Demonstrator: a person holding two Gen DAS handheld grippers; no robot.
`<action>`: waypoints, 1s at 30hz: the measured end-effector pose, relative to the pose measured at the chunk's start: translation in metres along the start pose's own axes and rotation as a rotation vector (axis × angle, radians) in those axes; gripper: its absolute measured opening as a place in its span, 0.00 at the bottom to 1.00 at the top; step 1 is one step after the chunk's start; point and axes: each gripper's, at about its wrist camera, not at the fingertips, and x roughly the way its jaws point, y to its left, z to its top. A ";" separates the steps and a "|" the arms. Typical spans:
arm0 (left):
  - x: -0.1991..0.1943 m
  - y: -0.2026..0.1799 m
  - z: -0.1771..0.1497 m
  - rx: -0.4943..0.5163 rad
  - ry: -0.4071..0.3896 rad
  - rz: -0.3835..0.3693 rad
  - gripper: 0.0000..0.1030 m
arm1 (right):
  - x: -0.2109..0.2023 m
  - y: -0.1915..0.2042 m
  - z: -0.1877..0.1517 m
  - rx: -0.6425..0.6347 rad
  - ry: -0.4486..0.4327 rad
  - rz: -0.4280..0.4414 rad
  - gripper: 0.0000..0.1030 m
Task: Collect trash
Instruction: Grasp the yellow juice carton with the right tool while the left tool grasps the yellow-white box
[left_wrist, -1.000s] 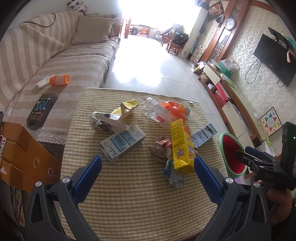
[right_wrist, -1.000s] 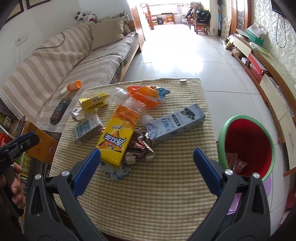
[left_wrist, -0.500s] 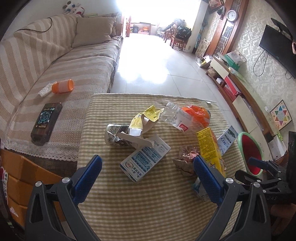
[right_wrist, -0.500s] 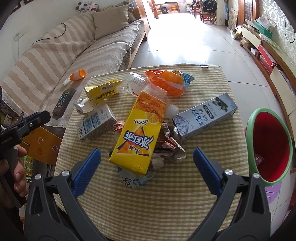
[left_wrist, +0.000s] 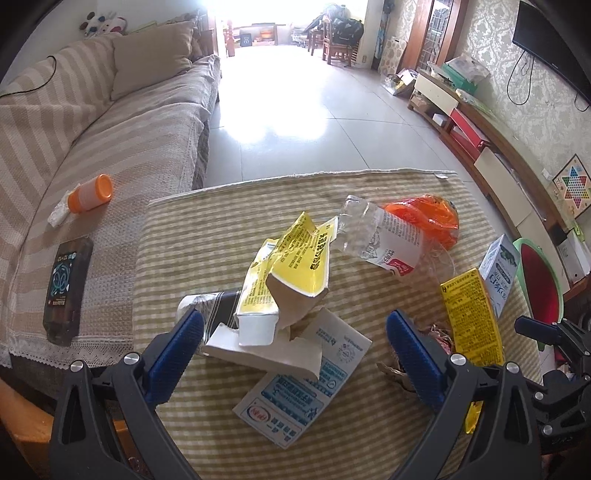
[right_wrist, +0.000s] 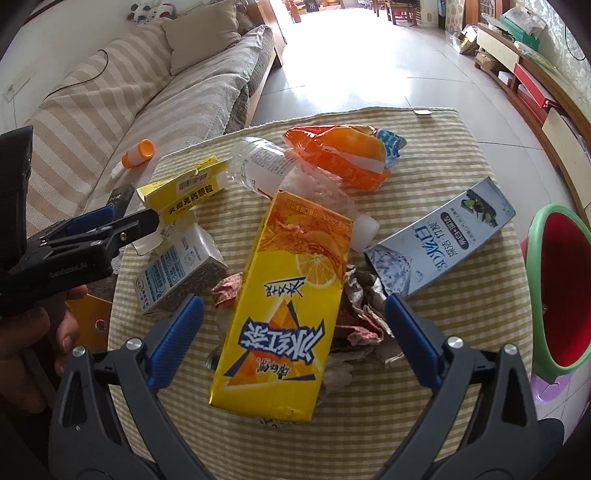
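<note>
Though the bin (right_wrist: 535, 236) stands right of the table (right_wrist: 424, 424), nearly all trash still lies there; both claws gape wide, left gripper (left_wrist: 295, 354) over cartons (left_wrist: 295, 384), right gripper (right_wrist: 293, 332) over the yellow carton (right_wrist: 284, 306).

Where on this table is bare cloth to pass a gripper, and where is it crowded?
Bare cloth: the near edge below the yellow carton, and the far left corner beside the sofa. The middle is crowded: bottle, orange bag, grey box, crumpled wrappers.
</note>
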 end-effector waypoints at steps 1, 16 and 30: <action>0.004 -0.001 0.002 0.009 0.005 0.000 0.92 | 0.003 0.000 0.001 0.003 0.008 0.003 0.91; 0.027 0.000 0.008 0.020 0.025 0.020 0.29 | 0.009 0.002 -0.003 -0.005 0.037 0.032 0.62; -0.040 0.005 0.004 -0.029 -0.124 -0.016 0.19 | -0.037 0.001 0.001 0.003 -0.073 0.098 0.61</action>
